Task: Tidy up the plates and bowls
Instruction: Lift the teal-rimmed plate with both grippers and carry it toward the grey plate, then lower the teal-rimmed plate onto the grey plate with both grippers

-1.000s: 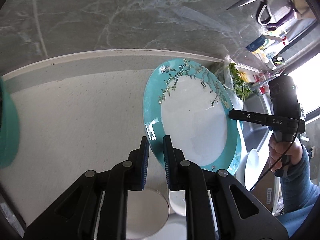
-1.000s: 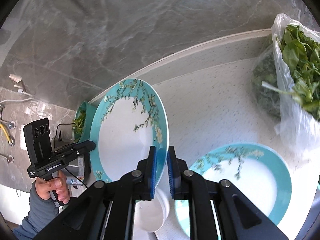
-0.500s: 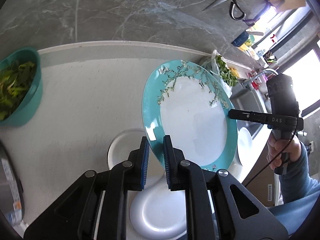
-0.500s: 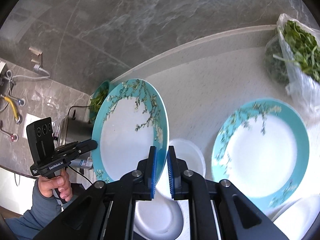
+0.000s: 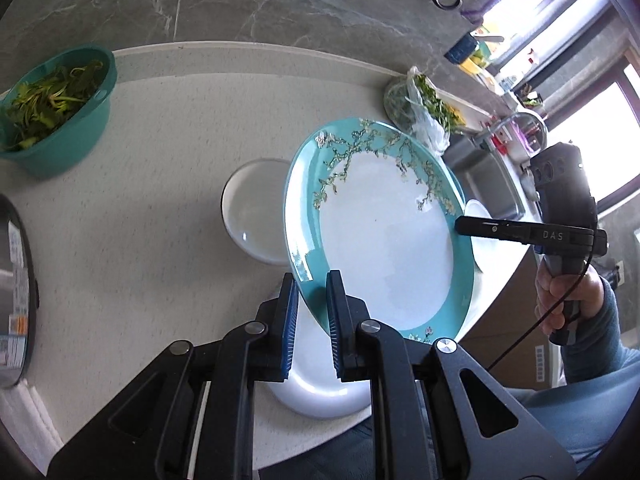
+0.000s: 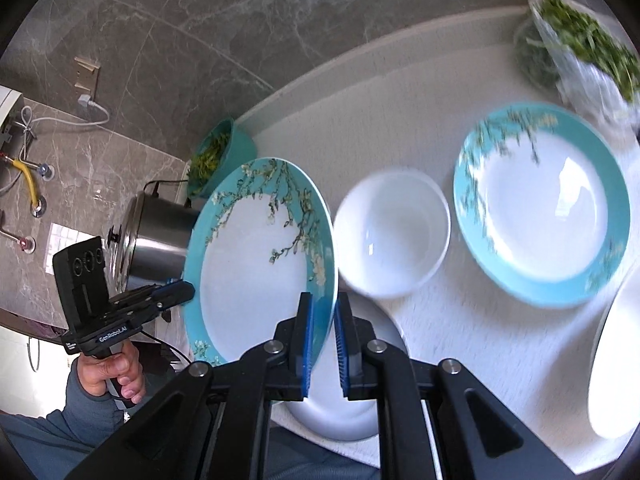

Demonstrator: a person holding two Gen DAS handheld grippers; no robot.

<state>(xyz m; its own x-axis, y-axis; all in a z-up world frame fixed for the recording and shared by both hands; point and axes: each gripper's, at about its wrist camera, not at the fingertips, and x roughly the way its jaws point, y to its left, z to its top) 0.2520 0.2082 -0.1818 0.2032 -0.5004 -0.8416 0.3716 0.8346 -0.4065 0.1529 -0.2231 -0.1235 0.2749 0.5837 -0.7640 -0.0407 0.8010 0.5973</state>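
Both grippers hold one teal-rimmed blossom plate [image 5: 384,236] in the air above the counter, tilted on edge. My left gripper [image 5: 312,284] is shut on its left rim. My right gripper [image 6: 323,305] is shut on the opposite rim of the same plate [image 6: 256,264]. A second blossom plate [image 6: 544,208] lies flat on the counter at the right. A white bowl [image 6: 394,232] sits between the two plates; it also shows in the left wrist view [image 5: 254,210]. A white plate [image 5: 320,380] lies below the held plate near the counter's front edge.
A teal bowl of greens [image 5: 56,104] stands at the back left. A steel pot [image 6: 156,236] is at the left end. A plastic bag of greens [image 6: 580,48] lies at the back right. Another white dish [image 6: 616,364] sits at the right edge. A sink [image 5: 492,184] lies beyond.
Both grippers have lifted and pulled back with the plate, so more of the counter shows: the white bowl, the white plate and the flat blossom plate have come into fuller view.
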